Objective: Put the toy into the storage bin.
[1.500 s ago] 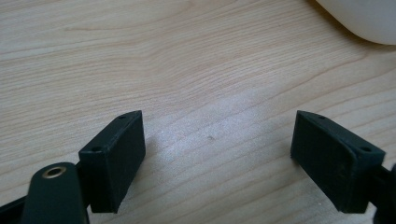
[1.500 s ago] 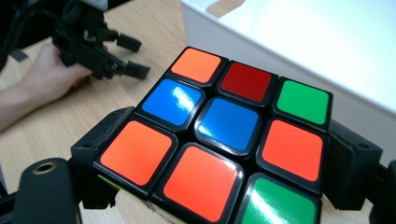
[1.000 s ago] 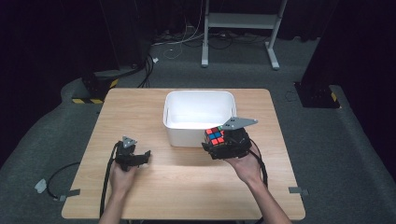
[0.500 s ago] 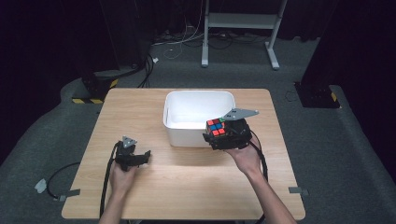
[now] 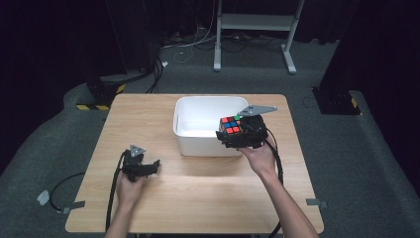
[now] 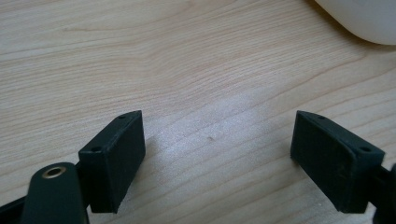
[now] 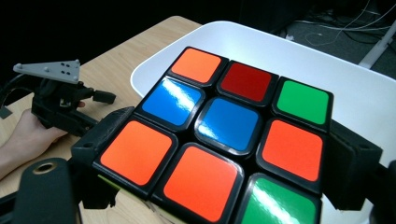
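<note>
Since a second ago the right gripper (image 5: pixel 236 133) has carried the cube (image 5: pixel 231 125) up and forward, from the near rim of the bin (image 5: pixel 198 144) to over its near right corner; the left gripper (image 5: pixel 143 166) has not shifted.

From the high view the white bin looks to have nothing in it, though the cube and right gripper cover its near right corner. The cube hangs above the rim, not inside.

In the right gripper view the jaws are spread about a cube's width and clamp the cube (image 7: pixel 224 135) on two opposite sides, a face of orange, blue, red and green squares turned to the camera. The left gripper's jaws stand wide apart with nothing between them, just over bare table (image 6: pixel 196 70).

The cube's lower faces are hidden by the jaws.
</note>
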Demonstrator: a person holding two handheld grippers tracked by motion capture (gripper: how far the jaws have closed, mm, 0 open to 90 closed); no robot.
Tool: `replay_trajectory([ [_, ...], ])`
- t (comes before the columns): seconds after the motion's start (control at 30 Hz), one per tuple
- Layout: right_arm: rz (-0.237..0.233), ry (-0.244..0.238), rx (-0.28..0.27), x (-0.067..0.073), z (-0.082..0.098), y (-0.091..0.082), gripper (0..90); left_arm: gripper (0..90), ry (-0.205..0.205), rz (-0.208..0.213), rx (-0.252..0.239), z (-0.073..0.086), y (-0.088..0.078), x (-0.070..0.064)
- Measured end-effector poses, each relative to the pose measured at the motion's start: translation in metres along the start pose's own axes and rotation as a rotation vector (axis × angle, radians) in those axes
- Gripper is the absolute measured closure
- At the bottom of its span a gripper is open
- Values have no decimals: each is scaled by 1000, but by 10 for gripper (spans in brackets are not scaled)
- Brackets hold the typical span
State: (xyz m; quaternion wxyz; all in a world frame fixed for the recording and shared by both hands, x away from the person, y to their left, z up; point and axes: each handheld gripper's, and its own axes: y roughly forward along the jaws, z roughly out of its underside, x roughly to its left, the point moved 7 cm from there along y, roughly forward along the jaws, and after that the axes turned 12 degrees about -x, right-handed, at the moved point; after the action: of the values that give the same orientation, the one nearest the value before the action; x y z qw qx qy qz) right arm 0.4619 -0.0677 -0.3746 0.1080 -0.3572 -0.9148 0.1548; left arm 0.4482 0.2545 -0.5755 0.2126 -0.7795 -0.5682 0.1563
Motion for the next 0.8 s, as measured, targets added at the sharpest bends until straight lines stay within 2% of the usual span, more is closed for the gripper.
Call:
replay_trajectory([
  [0.1,1,9,8,-2,-2,4,163,179,0,0,0,0,0,0],
  [0.23,-7,47,16,-5,-2,12,163,179,0,0,0,0,0,0],
  [0.47,5,62,25,-8,-4,21,163,179,0,0,0,0,0,0],
  [0.67,26,51,32,-14,-5,31,163,179,0,0,0,0,0,0],
  [0.8,69,-10,63,-18,-6,38,164,179,0,1,0,0,0,0],
])
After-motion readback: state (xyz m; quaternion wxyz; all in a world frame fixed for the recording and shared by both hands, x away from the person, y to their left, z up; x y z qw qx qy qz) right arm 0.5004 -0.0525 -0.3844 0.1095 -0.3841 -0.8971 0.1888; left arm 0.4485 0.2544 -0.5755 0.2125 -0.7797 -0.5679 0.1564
